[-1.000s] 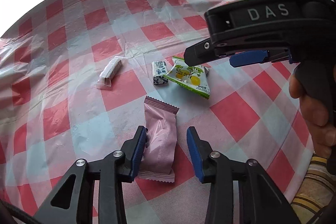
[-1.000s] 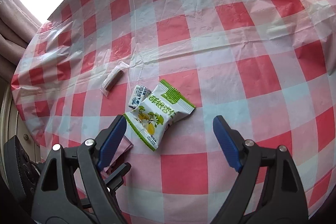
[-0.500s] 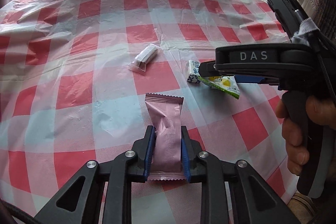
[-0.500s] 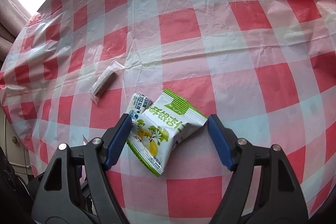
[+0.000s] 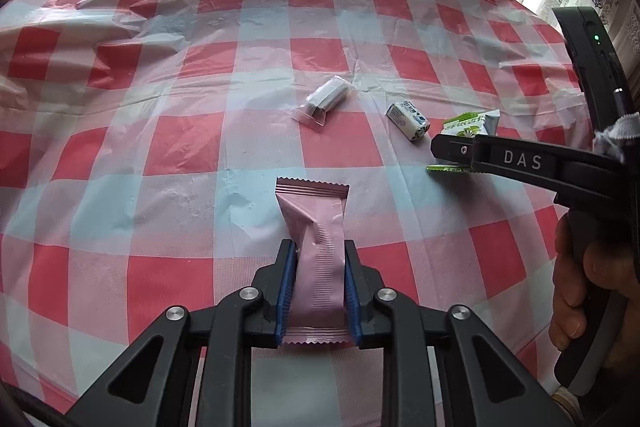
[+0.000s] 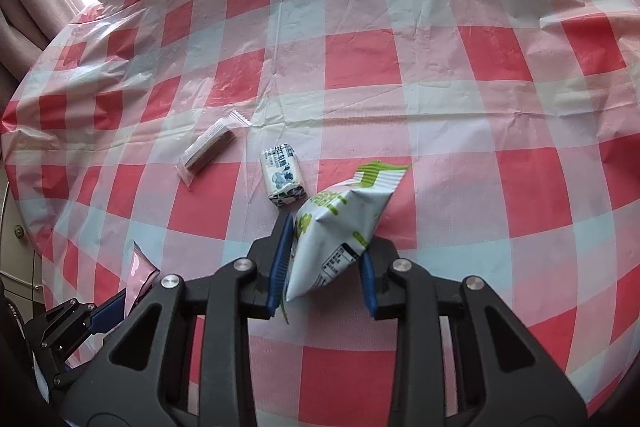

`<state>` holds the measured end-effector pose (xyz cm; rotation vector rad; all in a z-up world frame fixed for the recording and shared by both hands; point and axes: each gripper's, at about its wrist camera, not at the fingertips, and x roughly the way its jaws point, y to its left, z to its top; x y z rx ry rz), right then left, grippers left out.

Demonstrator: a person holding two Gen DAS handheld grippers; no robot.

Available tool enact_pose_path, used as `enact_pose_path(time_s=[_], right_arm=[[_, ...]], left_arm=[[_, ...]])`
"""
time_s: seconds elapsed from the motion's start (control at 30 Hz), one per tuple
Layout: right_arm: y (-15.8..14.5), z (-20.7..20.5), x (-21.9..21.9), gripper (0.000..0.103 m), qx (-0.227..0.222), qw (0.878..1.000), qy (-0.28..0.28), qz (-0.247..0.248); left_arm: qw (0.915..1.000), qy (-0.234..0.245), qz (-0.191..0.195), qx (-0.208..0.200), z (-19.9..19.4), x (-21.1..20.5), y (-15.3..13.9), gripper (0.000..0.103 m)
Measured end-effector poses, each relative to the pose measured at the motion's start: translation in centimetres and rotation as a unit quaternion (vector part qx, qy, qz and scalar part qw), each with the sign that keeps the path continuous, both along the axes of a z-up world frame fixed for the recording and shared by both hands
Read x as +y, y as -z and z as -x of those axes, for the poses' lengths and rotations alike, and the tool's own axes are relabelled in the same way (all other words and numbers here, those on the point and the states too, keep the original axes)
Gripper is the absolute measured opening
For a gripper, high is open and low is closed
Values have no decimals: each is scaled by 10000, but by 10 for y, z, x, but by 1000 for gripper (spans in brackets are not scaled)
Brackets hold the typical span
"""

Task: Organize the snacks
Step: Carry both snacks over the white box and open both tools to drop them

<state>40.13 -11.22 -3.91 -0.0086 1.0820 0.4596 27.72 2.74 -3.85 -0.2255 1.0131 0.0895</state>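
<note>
My left gripper (image 5: pixel 319 247) is shut on a pink snack packet (image 5: pixel 316 215), which lies lengthwise between the blue pads on the checked tablecloth. In the right wrist view, the jaws of my right gripper (image 6: pixel 326 243) are closing on a green-and-white snack packet (image 6: pixel 340 219). The pads press on it and it is crumpled and tilted up on edge. From the left wrist view the right gripper (image 5: pixel 452 151) shows at the right, with the green packet (image 5: pixel 468 121) sticking out past it. The left gripper (image 6: pixel 96 315) and the pink packet (image 6: pixel 138 275) appear low on the left.
A clear-wrapped brown bar (image 6: pixel 208 151) and a small blue-and-white pack (image 6: pixel 282 175) lie just beyond both grippers. The red-and-white checked plastic cloth (image 5: pixel 200 147) is wrinkled toward the far edge. A person's hand (image 5: pixel 580 287) holds the right gripper's handle. Curtains hang behind the table.
The left jaws came together on the pink packet and the view rolled. The right jaws moved over the green packet and squeezed it, tipping it up off the small blue-and-white pack.
</note>
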Motion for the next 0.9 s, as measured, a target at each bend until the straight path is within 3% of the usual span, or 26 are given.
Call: enact_pose_path(time_s=[0.47, 0.9], right_arm=[[0, 27, -41, 30, 167, 9978, -99, -634], [-7, 73, -87, 30, 327, 9954, -127, -896]], left_arm=[[9976, -312, -486, 378, 7, -14, -6, 23], [9941, -83, -980, 463, 15, -60, -24, 23]])
